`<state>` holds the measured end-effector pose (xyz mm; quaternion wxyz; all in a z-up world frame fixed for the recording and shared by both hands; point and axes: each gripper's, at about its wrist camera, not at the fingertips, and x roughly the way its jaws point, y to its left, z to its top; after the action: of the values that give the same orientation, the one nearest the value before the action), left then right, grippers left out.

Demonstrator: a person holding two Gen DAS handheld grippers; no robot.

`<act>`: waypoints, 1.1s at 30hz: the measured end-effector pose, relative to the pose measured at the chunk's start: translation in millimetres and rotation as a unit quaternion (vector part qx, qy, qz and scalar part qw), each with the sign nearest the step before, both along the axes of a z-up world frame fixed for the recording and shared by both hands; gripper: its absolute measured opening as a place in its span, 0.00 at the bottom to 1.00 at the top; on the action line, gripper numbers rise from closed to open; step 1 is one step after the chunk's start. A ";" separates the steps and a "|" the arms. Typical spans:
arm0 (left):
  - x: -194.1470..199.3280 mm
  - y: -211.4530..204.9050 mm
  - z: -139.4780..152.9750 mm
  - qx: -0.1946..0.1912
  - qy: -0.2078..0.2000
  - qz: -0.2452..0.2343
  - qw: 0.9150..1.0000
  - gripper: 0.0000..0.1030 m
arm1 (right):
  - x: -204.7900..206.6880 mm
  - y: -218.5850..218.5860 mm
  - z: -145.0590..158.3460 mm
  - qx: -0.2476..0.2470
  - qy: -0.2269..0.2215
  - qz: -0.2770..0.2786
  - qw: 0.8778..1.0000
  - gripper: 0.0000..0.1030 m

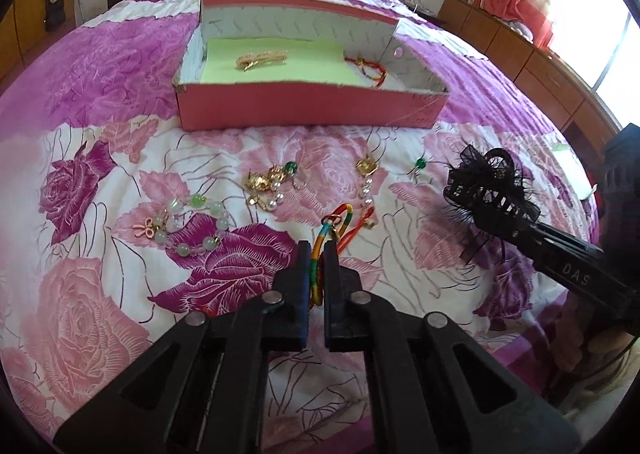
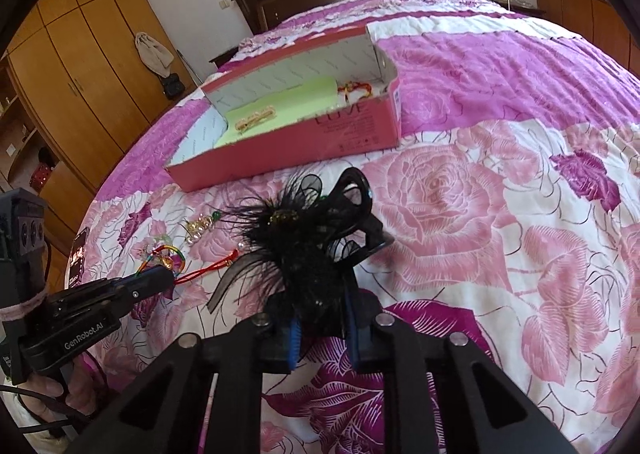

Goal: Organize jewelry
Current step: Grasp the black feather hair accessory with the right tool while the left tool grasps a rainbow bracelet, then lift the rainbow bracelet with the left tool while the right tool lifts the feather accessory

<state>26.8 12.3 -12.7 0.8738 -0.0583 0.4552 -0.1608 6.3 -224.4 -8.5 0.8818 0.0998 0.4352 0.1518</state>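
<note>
Gripping is recorded on both sides. The left gripper (image 1: 316,250) is closed narrowly on a rainbow cord bracelet (image 1: 326,238), which is pinched between the two fingers, its gold ring end protruding beyond the tips. The right gripper (image 2: 320,318) is clamped on a black feathered hair clip (image 2: 304,230), which fills the gap between the fingers and extends forward past them.

All positions are referenced to the pink box (image 1: 312,110), which rests open on the floral bedspread (image 1: 100,314). Inside the box, a gold hair clip (image 1: 262,59) lies on a green liner (image 1: 280,68), and a red string bracelet (image 1: 370,68) lies beside the liner at the box's right end. In front of the box, on the bedspread, gold-and-pearl earrings (image 1: 272,182) are noted, with a further gold-and-pearl piece (image 1: 366,174) to their right and a small green bead piece (image 1: 420,164) beyond that. A green bead bracelet (image 1: 188,226) with a gold bow charm lies in front of the box toward its left corner. The rainbow cord bracelet is held in front of the box, nearer the camera than the earrings. The black feathered hair clip is held in front of the box's right corner. Whether either held item touches the bedspread cannot be determined.
</note>
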 end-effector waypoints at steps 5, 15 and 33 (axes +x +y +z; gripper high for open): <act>-4.4 0.6 13.7 -0.008 -0.022 -0.004 1.000 0.00 | -4.4 -2.6 8.2 0.002 -0.020 -0.002 1.000 0.19; -6.5 -3.0 39.0 -0.005 -0.080 -0.005 0.997 0.00 | -14.9 -0.1 29.3 -0.002 -0.078 0.000 0.997 0.18; -2.7 -2.9 68.7 -0.016 -0.157 0.000 0.988 0.00 | -24.8 10.5 57.9 -0.027 -0.158 0.006 0.987 0.18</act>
<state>24.1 9.4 56.1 0.9333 -0.0461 0.3100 -0.1753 -18.5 -213.8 49.4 0.9410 0.0479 0.2945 0.1594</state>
